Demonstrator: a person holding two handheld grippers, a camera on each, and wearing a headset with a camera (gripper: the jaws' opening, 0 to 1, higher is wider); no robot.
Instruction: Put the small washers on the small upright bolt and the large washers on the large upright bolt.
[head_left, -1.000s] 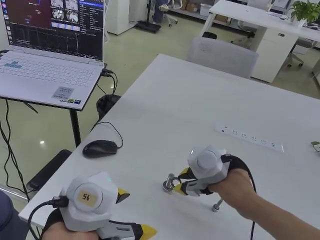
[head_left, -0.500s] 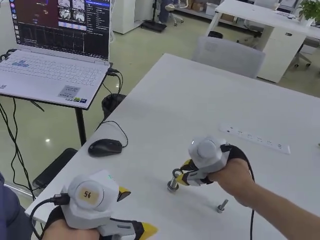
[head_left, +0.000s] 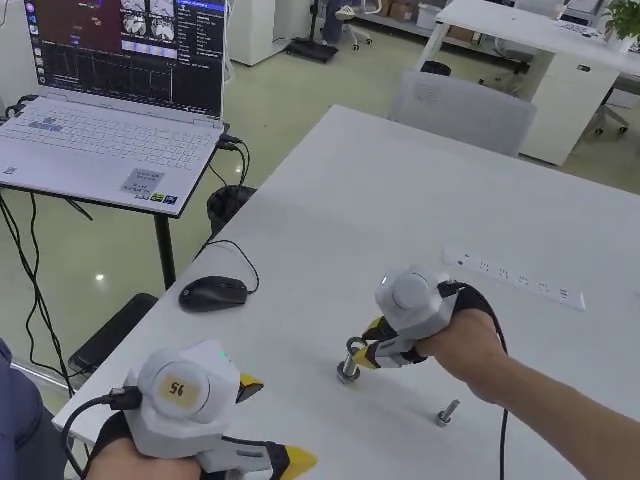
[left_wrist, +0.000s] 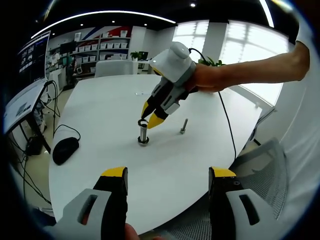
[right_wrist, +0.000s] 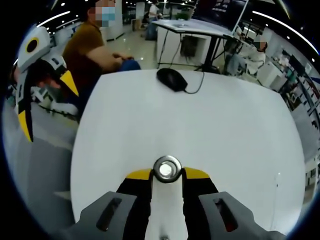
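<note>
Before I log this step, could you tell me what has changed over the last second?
The right gripper, shut on a washer, rose from beside the large bolt to hold the washer at its top. The left gripper, open, the small bolt and the mouse stayed put.

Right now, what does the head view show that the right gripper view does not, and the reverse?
Head view: the large bolt standing under the right gripper, the small bolt nearby and a grey chair. Right gripper view: a seated person beyond the white table. Both: the washer pinched in the right jaws, the mouse, the open left gripper and that table.
</note>
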